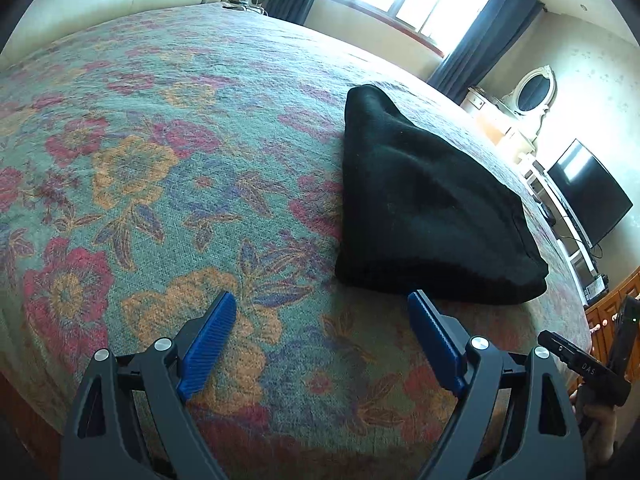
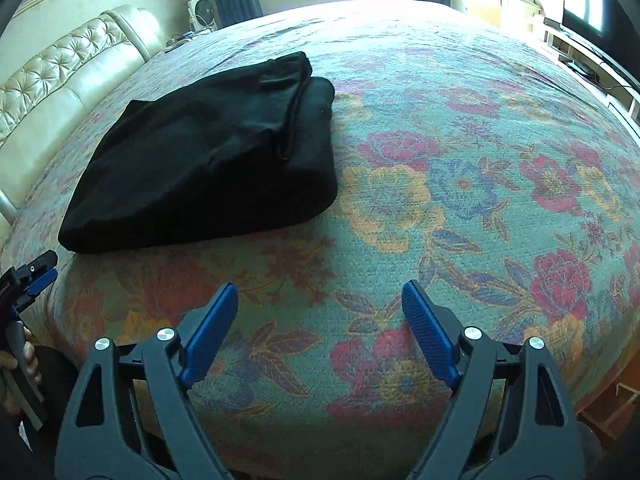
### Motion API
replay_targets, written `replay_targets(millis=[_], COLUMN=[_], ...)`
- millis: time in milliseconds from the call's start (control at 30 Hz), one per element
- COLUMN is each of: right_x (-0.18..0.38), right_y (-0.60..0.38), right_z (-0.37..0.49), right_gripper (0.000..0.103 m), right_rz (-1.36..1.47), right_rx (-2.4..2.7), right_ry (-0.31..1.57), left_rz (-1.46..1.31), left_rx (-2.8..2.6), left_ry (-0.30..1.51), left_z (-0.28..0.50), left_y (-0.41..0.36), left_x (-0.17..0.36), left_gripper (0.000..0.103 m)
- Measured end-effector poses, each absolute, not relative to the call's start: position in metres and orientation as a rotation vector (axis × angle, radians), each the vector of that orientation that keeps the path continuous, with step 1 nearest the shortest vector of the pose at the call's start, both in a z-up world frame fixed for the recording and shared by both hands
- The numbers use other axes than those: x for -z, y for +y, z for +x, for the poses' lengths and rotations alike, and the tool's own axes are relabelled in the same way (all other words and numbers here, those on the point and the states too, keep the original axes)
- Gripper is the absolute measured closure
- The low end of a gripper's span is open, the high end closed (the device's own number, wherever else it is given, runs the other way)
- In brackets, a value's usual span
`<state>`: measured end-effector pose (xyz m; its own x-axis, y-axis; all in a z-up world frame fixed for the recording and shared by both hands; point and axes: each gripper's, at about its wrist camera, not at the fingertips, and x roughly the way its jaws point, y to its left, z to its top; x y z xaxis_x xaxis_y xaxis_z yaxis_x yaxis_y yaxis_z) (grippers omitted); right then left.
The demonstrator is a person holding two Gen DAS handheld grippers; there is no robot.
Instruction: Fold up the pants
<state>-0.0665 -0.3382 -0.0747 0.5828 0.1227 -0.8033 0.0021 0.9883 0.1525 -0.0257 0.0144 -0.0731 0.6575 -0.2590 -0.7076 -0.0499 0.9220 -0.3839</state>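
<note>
Both tongs stand wide and empty: the left gripper [image 1: 322, 300] and the right gripper [image 2: 320, 292] hover over the near edge of the bedspread, nothing between their blue ribbed pads [image 1: 208, 344].

Largest item: the floral woven bedspread [image 1: 160, 160], teal with red and orange blooms, covering the bed. Its coarse weave could snag a pad and drag the cloth if a gripper comes down low.

Next: the black soft-knit pants [image 2: 208, 160], already folded into a thick bundle, lying on the bedspread just beyond the left gripper and to the far left of the right one. Judged near complete. The top layer's edge [image 2: 292, 120] sits loose and uneven; any nudge could slide it off and undo the fold.

Smallest: the person's hand [image 2: 20, 364] at the left margin, gripping the other tool's handle.
</note>
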Motion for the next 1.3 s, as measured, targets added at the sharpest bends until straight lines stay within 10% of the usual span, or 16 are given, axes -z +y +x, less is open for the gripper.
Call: replay_targets(millis=[1300], right_x=[0.057], right_y=[-0.281], right_z=[-0.091], right_gripper=[0.019], right_rz=[0.062], right_rx=[-0.155], right_ry=[0.873], left_rz=[-0.065], left_rx=[0.157], left_ry=[0.788], left_z=[-0.057], left_y=[-0.091], left_x=[0.057], left_gripper=[0.017])
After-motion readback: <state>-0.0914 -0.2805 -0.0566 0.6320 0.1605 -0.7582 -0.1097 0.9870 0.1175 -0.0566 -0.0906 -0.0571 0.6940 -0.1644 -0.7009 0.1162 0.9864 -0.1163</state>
